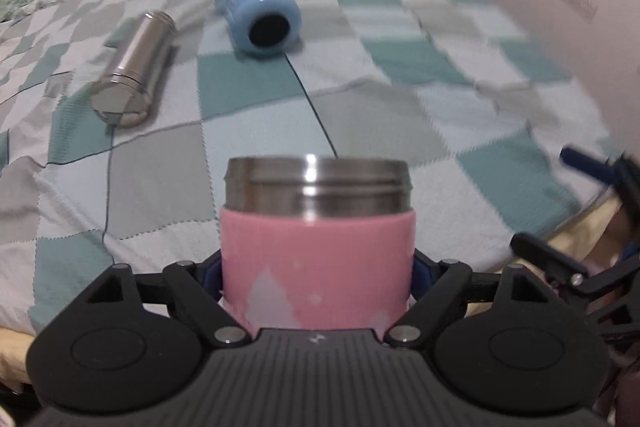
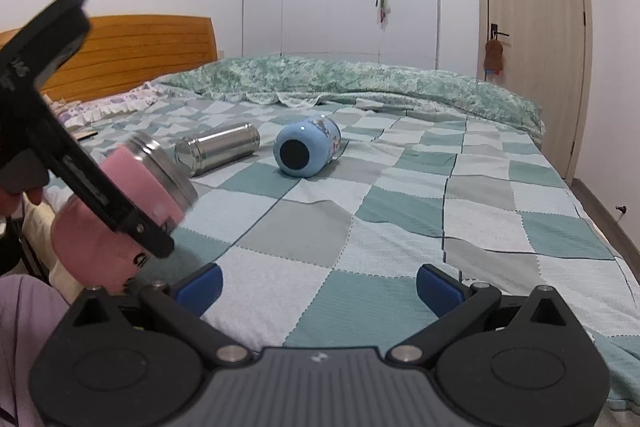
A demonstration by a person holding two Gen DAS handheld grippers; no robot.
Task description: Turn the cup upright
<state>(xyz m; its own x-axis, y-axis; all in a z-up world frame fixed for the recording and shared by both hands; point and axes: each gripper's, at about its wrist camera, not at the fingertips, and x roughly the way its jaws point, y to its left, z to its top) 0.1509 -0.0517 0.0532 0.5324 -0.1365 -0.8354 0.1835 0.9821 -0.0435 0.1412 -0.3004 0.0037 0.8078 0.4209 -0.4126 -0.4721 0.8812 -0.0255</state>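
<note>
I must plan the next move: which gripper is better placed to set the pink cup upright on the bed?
Left, probably. The left gripper already clamps the pink cup, tilted above the bed. The right gripper is open and empty.

Between my left gripper's (image 1: 316,279) matt black plastic arms sat the pink matt-sleeved cup with a glossy brushed-steel threaded neck (image 1: 316,227). Ahead to its left lay a shiny cylindrical steel flask (image 1: 132,67), and beyond it a smooth light-blue cup (image 1: 260,15), both on the woven checked cotton bedcover (image 1: 400,131).
</note>
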